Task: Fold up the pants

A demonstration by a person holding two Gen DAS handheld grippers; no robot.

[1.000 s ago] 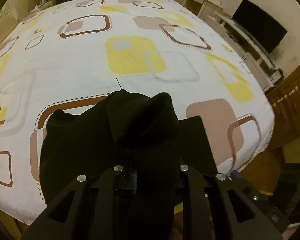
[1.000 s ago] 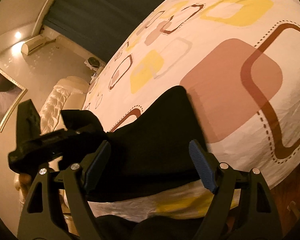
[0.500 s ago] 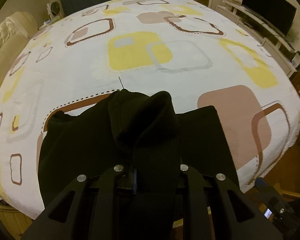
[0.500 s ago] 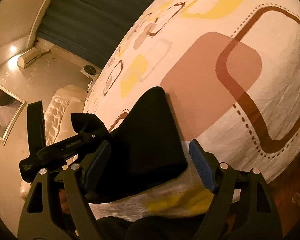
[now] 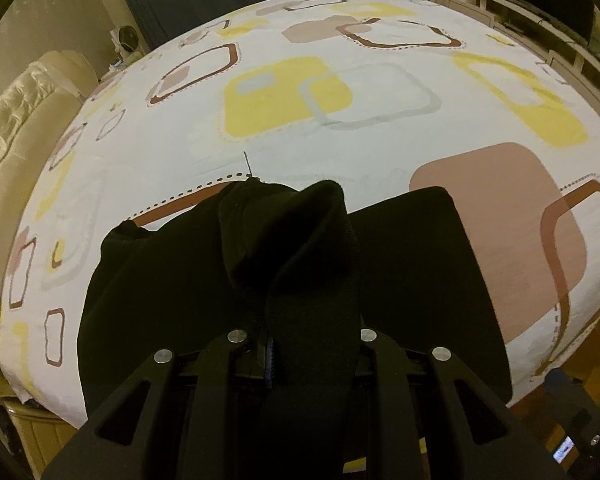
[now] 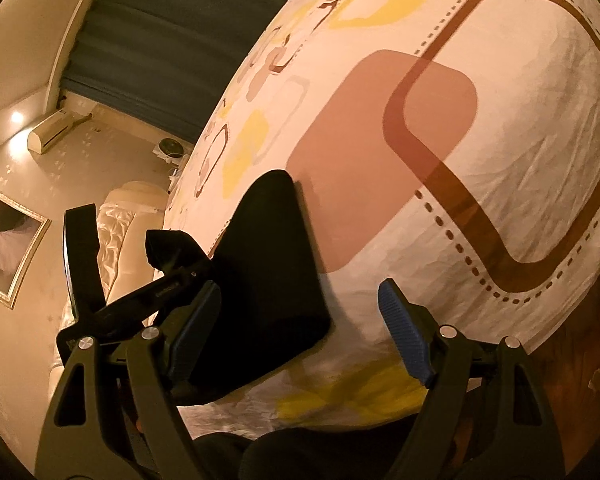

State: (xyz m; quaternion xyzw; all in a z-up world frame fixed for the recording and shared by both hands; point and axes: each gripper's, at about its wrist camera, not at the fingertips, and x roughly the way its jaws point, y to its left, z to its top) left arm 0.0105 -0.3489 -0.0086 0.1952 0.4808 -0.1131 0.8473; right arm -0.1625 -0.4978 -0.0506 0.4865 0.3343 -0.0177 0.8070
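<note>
A bunched fold of the black fabric pants [image 5: 292, 264] is pinched between the pressed-together fingers of the left gripper [image 5: 300, 354] at the lower centre of the left wrist view, and the cloth is lifted into a hump just above the fingers. The rest of the garment is spread flat on the white bedsheet printed with yellow, brown and grey rounded squares [image 5: 340, 92], filling the lower middle of the frame, with one flat panel reaching out to the right beside a pink-brown square. A loose thread is seen sticking up at the top edge of the hump.

In the right wrist view, the right gripper [image 6: 300, 336] is held with its blue-padded fingers [image 6: 404, 336] spread wide, nothing clamped between them. The near end of the pants [image 6: 268, 276] is seen in the gap, closer to the left finger, lying at the bed's edge. The left gripper [image 6: 140, 296] is visible at the lower left of that frame, against a cream tufted headboard [image 6: 120, 240]. Dark curtains [image 6: 188, 36] are seen at the upper left.
</note>
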